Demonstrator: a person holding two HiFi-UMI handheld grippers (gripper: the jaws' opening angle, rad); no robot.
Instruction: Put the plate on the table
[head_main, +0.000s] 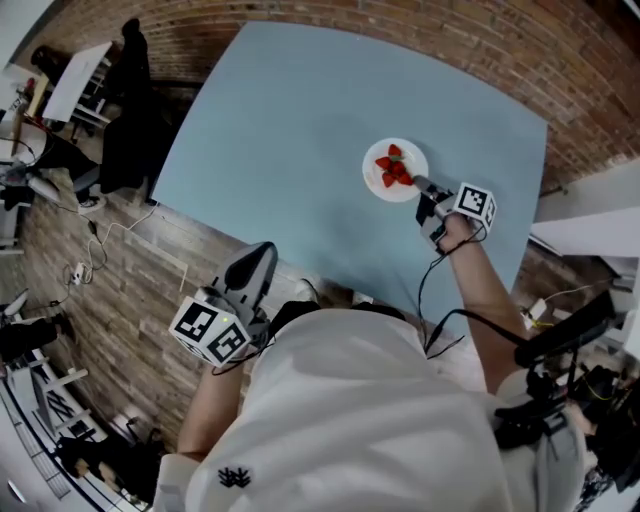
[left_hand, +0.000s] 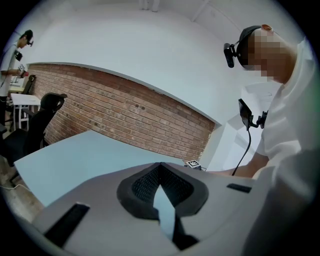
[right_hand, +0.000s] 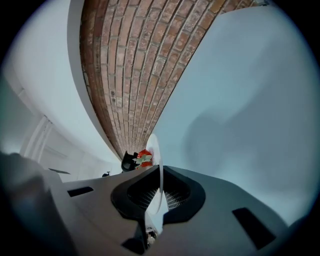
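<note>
A small white plate (head_main: 380, 178) with red strawberries (head_main: 394, 168) is at the right part of the light blue table (head_main: 290, 120). My right gripper (head_main: 421, 187) is shut on the plate's near right rim. In the right gripper view the plate (right_hand: 154, 145) runs edge-on between the jaws, with the strawberries (right_hand: 144, 156) beyond it. Whether the plate rests on the table (right_hand: 240, 100) or hangs just over it cannot be told. My left gripper (head_main: 262, 252) hangs off the table's near edge, jaws together with nothing in them (left_hand: 159, 168).
A black office chair (head_main: 125, 120) stands at the table's left edge, over a brick-patterned floor with cables (head_main: 100, 250). A white desk (head_main: 75, 80) is at far left, dark equipment (head_main: 570, 390) at lower right. A brick wall (left_hand: 125, 115) runs behind the table.
</note>
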